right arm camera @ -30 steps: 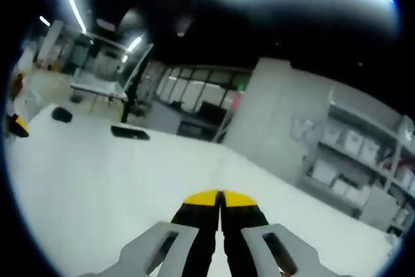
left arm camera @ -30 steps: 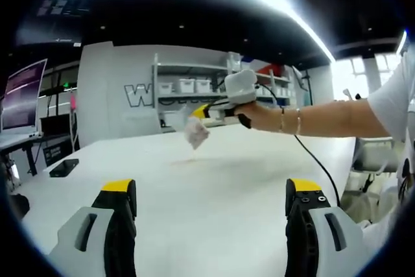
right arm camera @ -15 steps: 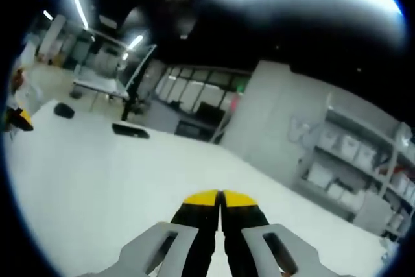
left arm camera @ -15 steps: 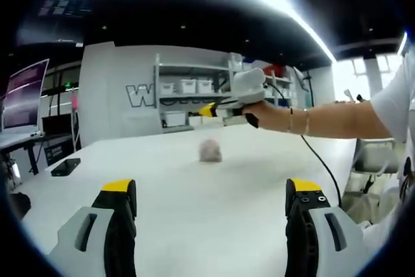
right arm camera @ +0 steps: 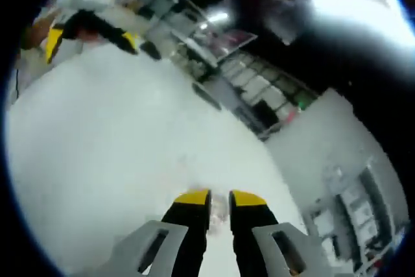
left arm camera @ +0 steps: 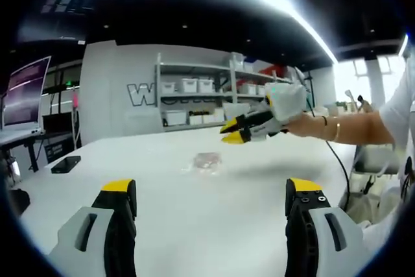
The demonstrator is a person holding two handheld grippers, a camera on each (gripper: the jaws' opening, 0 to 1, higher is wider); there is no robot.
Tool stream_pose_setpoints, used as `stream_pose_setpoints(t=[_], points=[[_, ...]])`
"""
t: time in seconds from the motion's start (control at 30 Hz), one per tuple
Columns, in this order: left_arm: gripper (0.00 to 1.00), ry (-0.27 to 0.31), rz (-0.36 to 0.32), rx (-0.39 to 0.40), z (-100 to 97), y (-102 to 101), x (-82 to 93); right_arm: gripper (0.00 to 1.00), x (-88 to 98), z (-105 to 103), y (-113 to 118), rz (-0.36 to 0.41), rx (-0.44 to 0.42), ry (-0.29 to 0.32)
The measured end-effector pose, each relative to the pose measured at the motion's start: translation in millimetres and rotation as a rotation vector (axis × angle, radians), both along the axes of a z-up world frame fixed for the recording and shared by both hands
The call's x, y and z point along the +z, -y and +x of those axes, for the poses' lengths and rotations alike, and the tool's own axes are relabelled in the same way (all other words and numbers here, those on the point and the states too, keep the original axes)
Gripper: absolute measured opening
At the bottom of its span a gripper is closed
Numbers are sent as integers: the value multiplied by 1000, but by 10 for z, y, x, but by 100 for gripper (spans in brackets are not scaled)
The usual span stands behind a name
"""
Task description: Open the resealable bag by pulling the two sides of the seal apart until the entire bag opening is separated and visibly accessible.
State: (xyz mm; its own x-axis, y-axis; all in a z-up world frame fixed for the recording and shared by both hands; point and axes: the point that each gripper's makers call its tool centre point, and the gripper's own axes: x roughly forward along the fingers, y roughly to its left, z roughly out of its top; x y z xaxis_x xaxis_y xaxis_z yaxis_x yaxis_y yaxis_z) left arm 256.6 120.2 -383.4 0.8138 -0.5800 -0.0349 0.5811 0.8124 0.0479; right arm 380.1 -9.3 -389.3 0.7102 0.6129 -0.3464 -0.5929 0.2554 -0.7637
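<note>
1. In the left gripper view, the small clear crumpled resealable plastic bag is seen lying on the wide white surface, just left of the frame's centre, with no tool touching it.
2. The left tool, with black jaws and yellow tips, is seen at the bottom of that view; its jaws are spread wide apart and nothing is held between them.
3. The right tool is seen right of centre in the left gripper view, held in a person's hand above the surface and up and to the right of the bag, its yellow tips pointing left.
4. In the right gripper view, the right tool is seen at the bottom with a narrow gap between its jaws; nothing is gripped, and a blurred pale patch, possibly the bag, is seen just beyond the tips.
5. The left tool is seen at the upper left of the right gripper view.
6. A flat black phone-like object is seen at the left edge of the surface in the left gripper view.
</note>
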Motion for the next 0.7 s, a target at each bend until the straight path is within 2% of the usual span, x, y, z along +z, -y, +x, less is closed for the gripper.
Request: stream_pose_setpoints(t=[0.1, 0.27, 0.7], points=[[94, 0, 4, -6, -21, 32, 1, 8, -111, -68, -104, -92, 56, 22], [94, 4, 7, 1, -42, 3, 17, 9, -204, -19, -86, -162, 75, 28], [94, 1, 7, 0, -37, 10, 3, 9, -289, -49, -27, -239, 106, 24]])
